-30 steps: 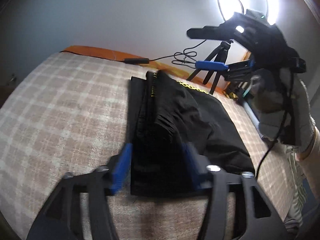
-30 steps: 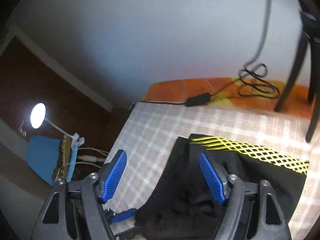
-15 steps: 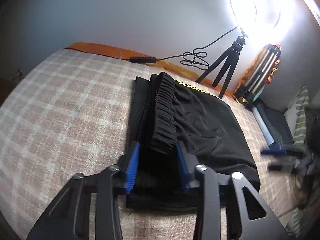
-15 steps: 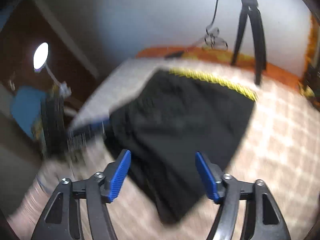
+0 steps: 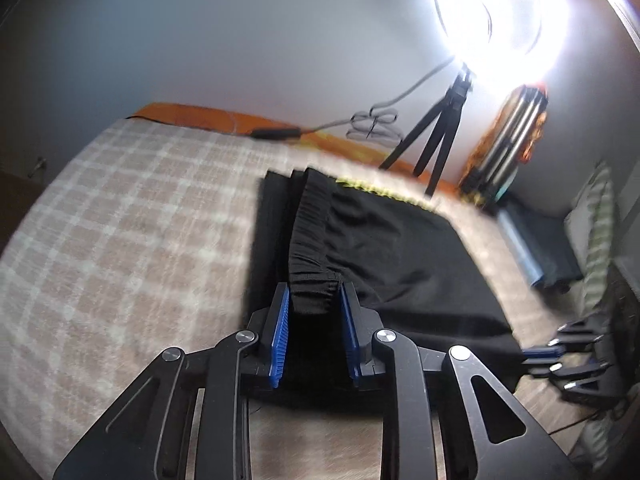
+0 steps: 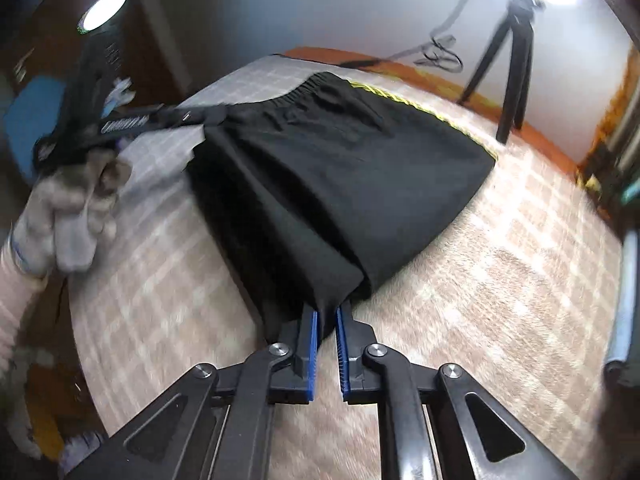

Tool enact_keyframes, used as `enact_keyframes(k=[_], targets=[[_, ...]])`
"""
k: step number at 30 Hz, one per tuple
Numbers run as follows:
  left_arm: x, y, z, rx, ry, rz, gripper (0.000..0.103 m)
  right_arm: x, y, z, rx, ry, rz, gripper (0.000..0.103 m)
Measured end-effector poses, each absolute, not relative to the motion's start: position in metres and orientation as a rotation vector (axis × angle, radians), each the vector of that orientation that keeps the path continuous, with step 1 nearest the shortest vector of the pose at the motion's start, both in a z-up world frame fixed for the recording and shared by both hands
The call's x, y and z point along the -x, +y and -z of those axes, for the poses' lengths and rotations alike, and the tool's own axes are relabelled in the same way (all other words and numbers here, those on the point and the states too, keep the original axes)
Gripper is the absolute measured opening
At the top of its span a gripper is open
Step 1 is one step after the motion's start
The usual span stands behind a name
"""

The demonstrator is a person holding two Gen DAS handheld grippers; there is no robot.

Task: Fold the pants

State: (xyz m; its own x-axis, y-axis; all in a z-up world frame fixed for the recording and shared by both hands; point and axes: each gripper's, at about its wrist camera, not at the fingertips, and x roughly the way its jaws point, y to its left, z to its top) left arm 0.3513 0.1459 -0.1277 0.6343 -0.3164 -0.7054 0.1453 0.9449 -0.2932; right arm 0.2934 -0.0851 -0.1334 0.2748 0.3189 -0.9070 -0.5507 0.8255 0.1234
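Black pants (image 5: 384, 248) with a yellow patterned stripe lie partly folded on a plaid bedcover (image 5: 120, 240). My left gripper (image 5: 314, 300) is shut on the gathered elastic waistband at the near end of the pants. My right gripper (image 6: 326, 316) is shut on a black corner of the pants (image 6: 340, 184) at their near edge. The right gripper also shows in the left wrist view (image 5: 560, 354) at the pants' right corner. The left gripper shows in the right wrist view (image 6: 192, 118), held by a gloved hand at the waistband corner.
A black tripod (image 5: 440, 136) with a bright ring light stands at the bed's far edge, with a coiled cable (image 5: 372, 124) beside it. A steel flask (image 5: 508, 136) stands at the right. An orange strip (image 6: 400, 68) borders the bed by the wall.
My left gripper has closed on the waistband. My right gripper has swung down from near the tripod to the pants' near corner and closed on it.
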Motion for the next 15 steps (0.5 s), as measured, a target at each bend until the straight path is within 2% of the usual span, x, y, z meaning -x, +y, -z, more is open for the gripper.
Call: enact_keyframes(k=[1, 2, 3, 4, 5, 6, 8, 12, 15], targets=[[-0.351, 0.147, 0.134, 0.2, 0.872, 0.25, 0.022, -0.29, -0.086, 0.139, 0.242, 1.193, -0.619, 0.015], [-0.351, 0.148, 0.138, 0.207, 0.887, 0.248, 0.027, -0.29, -0.087, 0.143, 0.244, 1.223, -0.634, 0.027], [-0.348, 0.153, 0.141, 0.232, 0.901, 0.254, 0.029, -0.289, -0.092, 0.144, 0.239, 1.229, -0.637, 0.032], [-0.345, 0.157, 0.139, 0.241, 0.893, 0.247, 0.03, -0.29, -0.098, 0.141, 0.216, 1.214, -0.643, 0.034], [-0.339, 0.16, 0.135, 0.233, 0.862, 0.225, 0.038, -0.293, -0.107, 0.136, 0.168, 1.202, -0.646, 0.035], [-0.335, 0.162, 0.13, 0.219, 0.84, 0.209, 0.039, -0.301, -0.12, 0.13, 0.078, 1.188, -0.643, 0.036], [-0.323, 0.163, 0.119, 0.202, 0.796, 0.212, 0.04, -0.317, -0.141, 0.125, -0.06, 1.171, -0.623, 0.042], [-0.302, 0.126, 0.1, 0.079, 0.766, 0.308, 0.04, -0.363, -0.174, 0.133, -0.255, 1.166, -0.558, 0.046], [-0.289, 0.075, 0.092, -0.046, 0.754, 0.416, 0.048, -0.389, -0.184, 0.143, -0.369, 1.165, -0.514, 0.051]])
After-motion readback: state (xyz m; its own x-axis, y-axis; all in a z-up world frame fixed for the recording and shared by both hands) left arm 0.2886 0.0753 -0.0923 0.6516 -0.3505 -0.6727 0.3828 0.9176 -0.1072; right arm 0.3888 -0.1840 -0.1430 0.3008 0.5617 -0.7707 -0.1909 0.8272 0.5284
